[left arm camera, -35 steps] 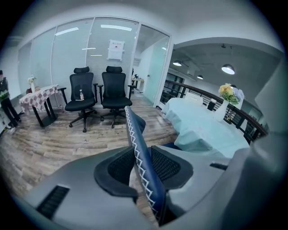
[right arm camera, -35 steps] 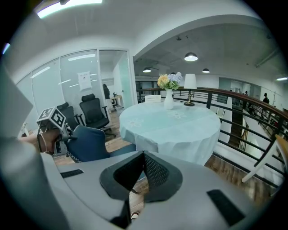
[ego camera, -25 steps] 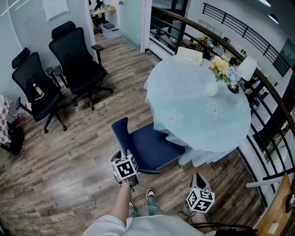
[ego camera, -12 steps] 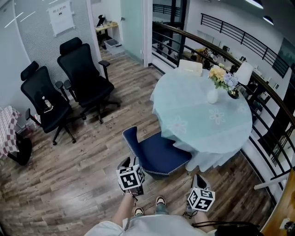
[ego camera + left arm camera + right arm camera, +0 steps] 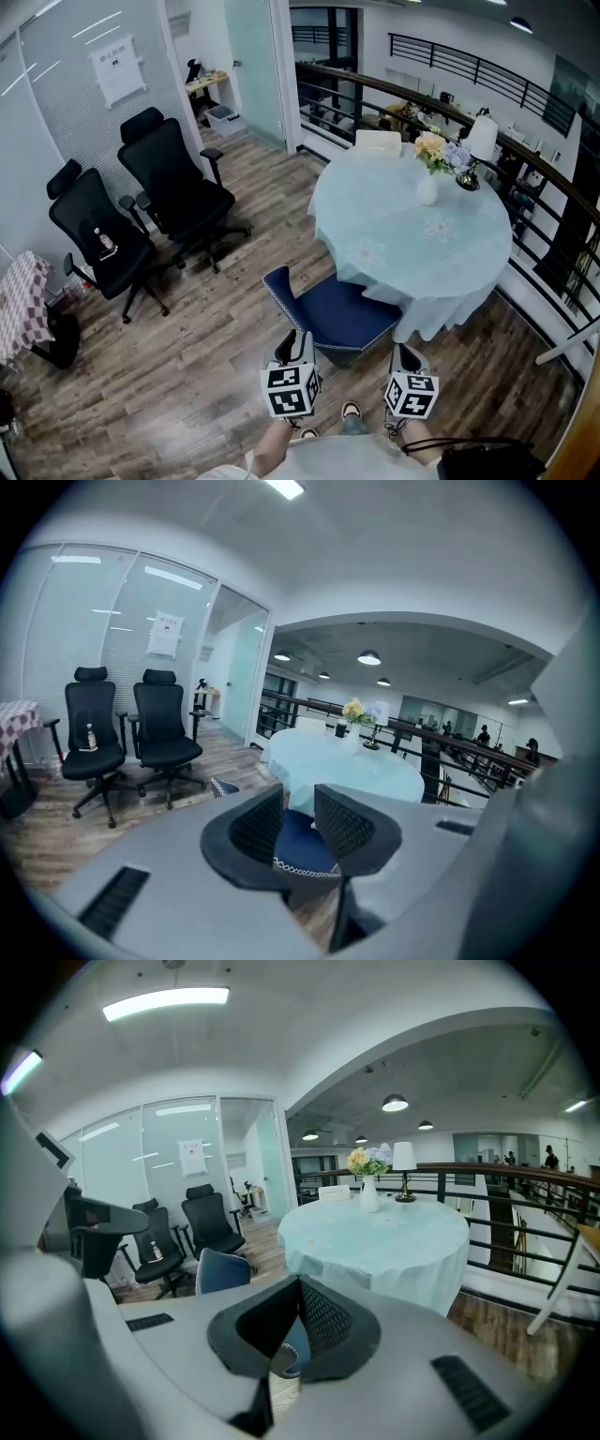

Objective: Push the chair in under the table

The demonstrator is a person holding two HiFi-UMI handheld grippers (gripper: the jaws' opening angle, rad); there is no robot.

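Sitting in the lower middle of the head view, the blue chair (image 5: 339, 317) has only its front edge at the hem of the round table (image 5: 403, 253), which fills the centre right; most of the seat sticks out, and the backrest points to the left of the frame, so the job looks unfinished. The left gripper (image 5: 299, 816) has just been closing, yet its jaws stand apart and grasp nothing; the seat shows only beyond the gap. The right gripper (image 5: 299, 1283) has its jaw tips together on nothing.

Both tools hover at the seat's near side rather than behind the backrest. A shove from there would probably swing the chair around instead of driving it under. Bare jaws could also skid off the padded edge. The pale tablecloth (image 5: 441, 305) hangs low over the seat: if the chair catches it, the cloth may drag, and the vase of flowers (image 5: 427, 186) and the lamp (image 5: 480, 141) at the upper right could tip. Whatever supports the table is hidden, so a leg might jam against it.
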